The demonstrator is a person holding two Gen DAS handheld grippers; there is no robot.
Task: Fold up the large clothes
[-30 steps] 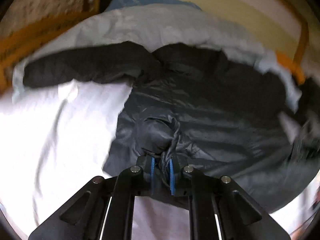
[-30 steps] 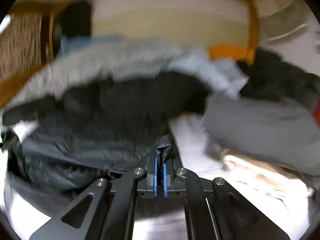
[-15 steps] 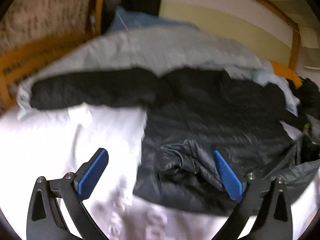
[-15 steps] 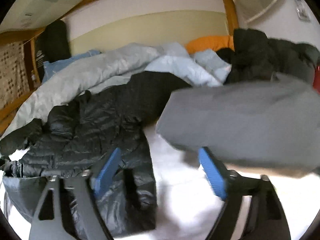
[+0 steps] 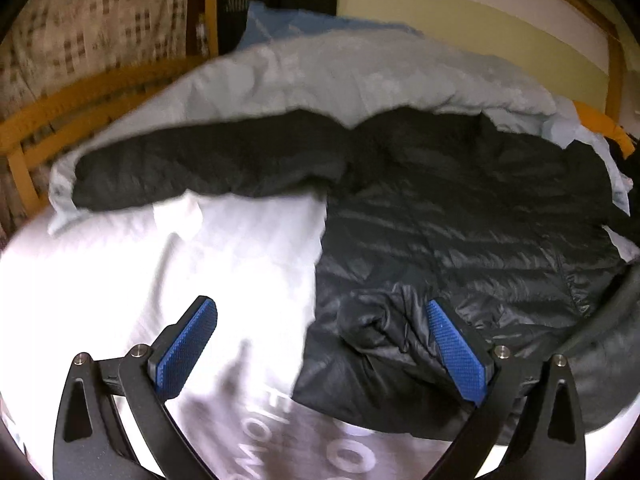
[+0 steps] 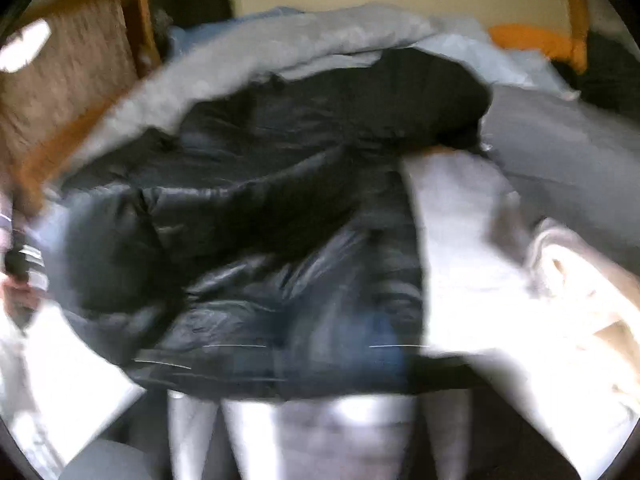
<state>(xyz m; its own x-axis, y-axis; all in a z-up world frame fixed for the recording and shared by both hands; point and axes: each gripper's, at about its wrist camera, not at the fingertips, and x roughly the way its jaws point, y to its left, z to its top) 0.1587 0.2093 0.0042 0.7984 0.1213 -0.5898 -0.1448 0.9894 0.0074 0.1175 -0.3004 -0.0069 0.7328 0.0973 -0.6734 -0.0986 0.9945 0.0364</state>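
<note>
White sheet (image 5: 224, 248) carries shiny black quilted jacket (image 5: 460, 232), one sleeve outstretched.

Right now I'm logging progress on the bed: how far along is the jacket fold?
Early. Done: the black puffer jacket lies spread on the white sheet, one sleeve stretched out sideways. In hand: nothing; the left gripper is open over the bunched hem corner. The right wrist view is too blurred to read that gripper. Left: both sleeves and the body are unfolded.
</note>
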